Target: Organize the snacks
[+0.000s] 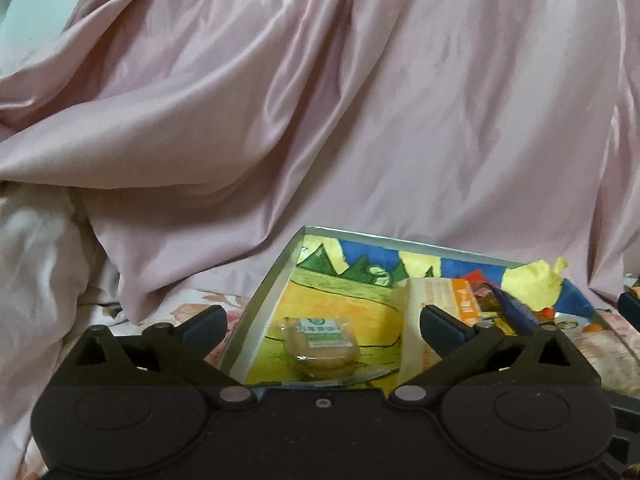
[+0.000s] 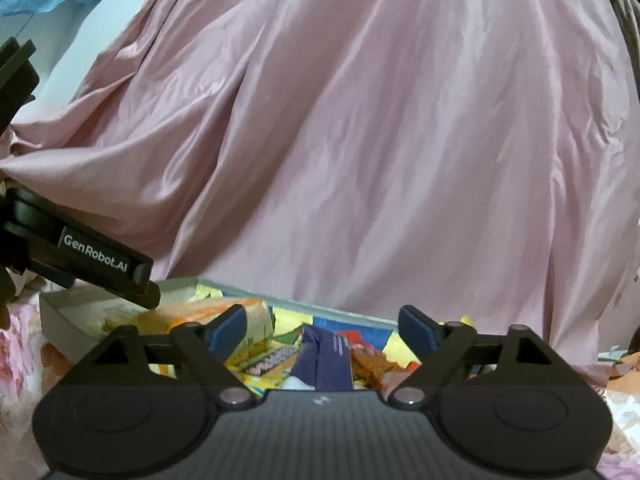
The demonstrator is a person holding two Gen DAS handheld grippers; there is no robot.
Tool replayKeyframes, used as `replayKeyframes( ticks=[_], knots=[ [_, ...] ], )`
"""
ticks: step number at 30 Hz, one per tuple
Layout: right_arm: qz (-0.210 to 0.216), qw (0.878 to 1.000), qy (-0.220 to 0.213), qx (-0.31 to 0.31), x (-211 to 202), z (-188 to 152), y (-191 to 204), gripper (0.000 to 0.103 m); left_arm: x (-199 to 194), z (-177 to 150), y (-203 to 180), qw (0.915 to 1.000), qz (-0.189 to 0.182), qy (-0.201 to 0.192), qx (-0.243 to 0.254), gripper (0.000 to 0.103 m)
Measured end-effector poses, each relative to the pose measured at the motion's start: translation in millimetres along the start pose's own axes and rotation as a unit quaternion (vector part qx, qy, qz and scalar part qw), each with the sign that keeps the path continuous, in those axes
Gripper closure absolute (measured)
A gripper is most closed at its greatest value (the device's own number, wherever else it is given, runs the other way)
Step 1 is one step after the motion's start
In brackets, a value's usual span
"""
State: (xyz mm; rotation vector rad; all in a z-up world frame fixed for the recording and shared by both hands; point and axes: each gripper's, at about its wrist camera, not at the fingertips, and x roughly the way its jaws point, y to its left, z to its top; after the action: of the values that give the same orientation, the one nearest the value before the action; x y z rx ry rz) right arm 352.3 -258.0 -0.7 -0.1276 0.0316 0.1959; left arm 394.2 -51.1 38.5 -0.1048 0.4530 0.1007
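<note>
A shallow box [image 1: 262, 294] with a colourful printed floor lies on the bed. Inside it sits a small wrapped cake [image 1: 320, 346] with a green label, below the gap of my left gripper [image 1: 322, 316], whose jaws stand wide open and touch nothing. An orange and cream packet [image 1: 436, 300] lies to its right, beside a dark blue wrapper [image 1: 516, 308]. In the right wrist view my right gripper [image 2: 322, 324] is open over the same box [image 2: 54, 316]. A dark blue packet [image 2: 332, 352] lies loose between and below its fingers, next to a reddish snack [image 2: 372, 362].
Pink satin bedding [image 1: 320, 100] rises behind the box and fills most of both views. White cloth [image 1: 36, 248] is bunched at the left. A floral sheet [image 2: 22, 336] lies under the box. The left gripper's body [image 2: 96, 262] reaches in over the box's left end.
</note>
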Motion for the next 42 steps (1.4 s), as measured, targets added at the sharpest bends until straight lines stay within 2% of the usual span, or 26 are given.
replayKeyframes(
  ticks=[9,23,30,42],
  knots=[
    [-0.023,0.999,-0.012,0.020,-16.5,19.7,-12.5,0.001,-26.6,6.8,-6.9,0.9999,-0.007,-0.013,-0.006,0.001],
    [-0.060,0.996,-0.019,0.067,-58.3,48.2,-35.4,0.000,-86.5,8.1,-13.1,0.9991,-0.018,-0.037,-0.007,0.001],
    [-0.065,0.994,-0.019,0.091,-82.8,59.8,-45.5,0.000,-115.7,7.2,-15.6,0.9987,-0.023,-0.044,-0.013,0.001],
    [-0.060,0.994,-0.009,0.090,-127.0,67.4,-35.6,0.000,-165.0,-24.9,-4.6,0.9982,-0.017,-0.053,-0.021,0.001]
  ],
)
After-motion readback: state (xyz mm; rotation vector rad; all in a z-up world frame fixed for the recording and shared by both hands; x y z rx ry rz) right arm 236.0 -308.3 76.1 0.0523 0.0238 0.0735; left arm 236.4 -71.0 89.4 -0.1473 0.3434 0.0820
